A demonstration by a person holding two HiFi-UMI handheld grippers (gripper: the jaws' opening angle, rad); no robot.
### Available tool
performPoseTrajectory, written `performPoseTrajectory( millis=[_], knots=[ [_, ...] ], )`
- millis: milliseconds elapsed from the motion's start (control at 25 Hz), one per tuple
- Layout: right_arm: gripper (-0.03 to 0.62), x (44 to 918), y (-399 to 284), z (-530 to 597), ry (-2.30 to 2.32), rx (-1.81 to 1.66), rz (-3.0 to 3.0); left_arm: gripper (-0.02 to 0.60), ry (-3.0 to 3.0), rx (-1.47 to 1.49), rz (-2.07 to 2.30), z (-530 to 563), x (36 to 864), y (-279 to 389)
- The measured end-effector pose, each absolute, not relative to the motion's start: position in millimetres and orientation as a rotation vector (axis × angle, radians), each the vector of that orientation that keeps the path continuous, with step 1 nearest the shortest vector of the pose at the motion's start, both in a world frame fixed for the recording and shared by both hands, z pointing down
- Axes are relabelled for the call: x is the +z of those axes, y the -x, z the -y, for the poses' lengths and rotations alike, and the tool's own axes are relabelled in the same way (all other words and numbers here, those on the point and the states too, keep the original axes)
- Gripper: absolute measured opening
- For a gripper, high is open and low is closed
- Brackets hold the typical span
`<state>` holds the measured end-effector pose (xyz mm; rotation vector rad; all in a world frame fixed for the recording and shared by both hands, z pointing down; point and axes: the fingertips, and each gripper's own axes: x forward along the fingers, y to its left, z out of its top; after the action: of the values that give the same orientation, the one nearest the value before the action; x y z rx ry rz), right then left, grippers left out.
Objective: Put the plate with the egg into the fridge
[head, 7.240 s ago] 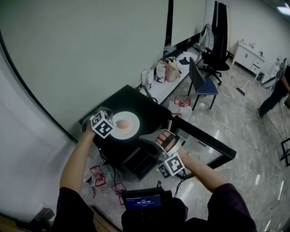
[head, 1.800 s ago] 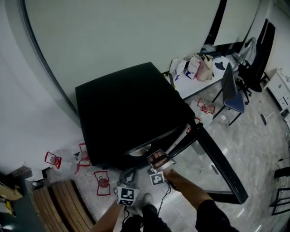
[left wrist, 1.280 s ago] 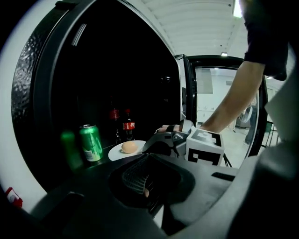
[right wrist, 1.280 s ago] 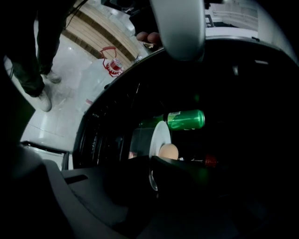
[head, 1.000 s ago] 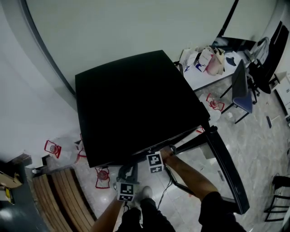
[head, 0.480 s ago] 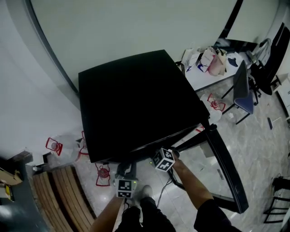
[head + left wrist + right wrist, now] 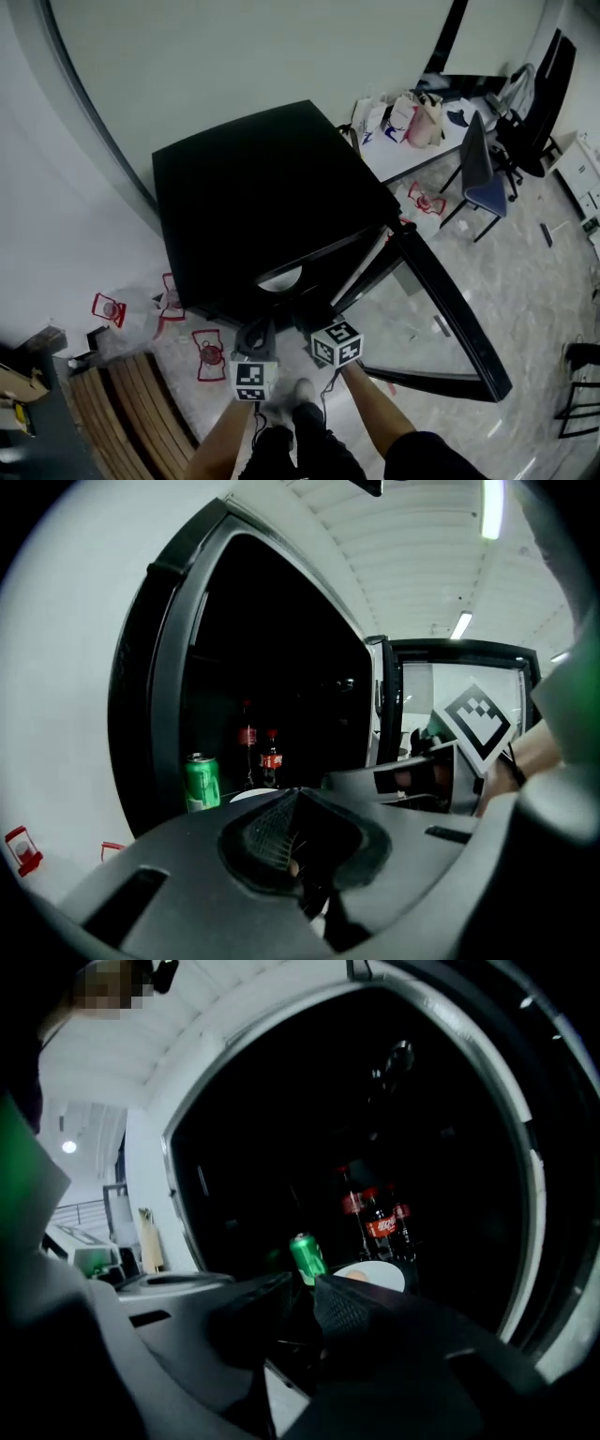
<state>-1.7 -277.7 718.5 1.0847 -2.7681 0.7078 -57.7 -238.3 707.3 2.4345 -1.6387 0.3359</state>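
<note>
The white plate (image 7: 380,1275) with the egg (image 7: 354,1277) lies on a shelf inside the dark fridge (image 7: 253,197). From above only the plate's rim (image 7: 280,277) shows, under the fridge's top edge. Both grippers hang in front of the opening, clear of the plate. My left gripper (image 7: 298,794) is shut with nothing in it, and the plate's edge (image 7: 246,796) peeks over its jaws. My right gripper (image 7: 298,1293) has its jaws slightly apart and holds nothing. Its marker cube (image 7: 336,344) sits right of the left gripper (image 7: 256,333).
A green can (image 7: 306,1257) and cola bottles (image 7: 375,1222) stand on the shelf behind the plate. The glass fridge door (image 7: 450,309) stands open to the right. Red-and-white bags (image 7: 208,349) lie on the floor at the left. A chair (image 7: 483,183) and a table with bags (image 7: 412,117) stand beyond.
Both grippers have drawn back from the fridge opening toward me. The right gripper has come away from the fridge's front edge. The plate's rim now shows inside.
</note>
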Motion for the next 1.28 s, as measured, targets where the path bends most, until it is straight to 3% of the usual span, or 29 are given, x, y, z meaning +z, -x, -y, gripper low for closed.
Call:
performPoseTrajectory(
  millis=[400,800,920,1280],
  knots=[
    [0.071,639.0,3.0,173.7,-1.278,0.573,2.835,0.009,-2.639,0.261,1.532,152.2,632.0,58.4],
    [0.067,499.8,-0.9,47.7,-1.419,0.422,2.926,0.009,-2.741,0.205,1.421,39.9,512.0,59.9],
    [0.021,483.5,-2.0,28.6,-1.442,0.410,2.933,0.009,-2.749,0.186,1.412,27.8,491.8,54.6],
    [0.009,469.5,-13.9,14.6,-1.426,0.329,2.937,0.009,-2.746,0.124,1.416,21.2,474.4,41.1]
  ],
)
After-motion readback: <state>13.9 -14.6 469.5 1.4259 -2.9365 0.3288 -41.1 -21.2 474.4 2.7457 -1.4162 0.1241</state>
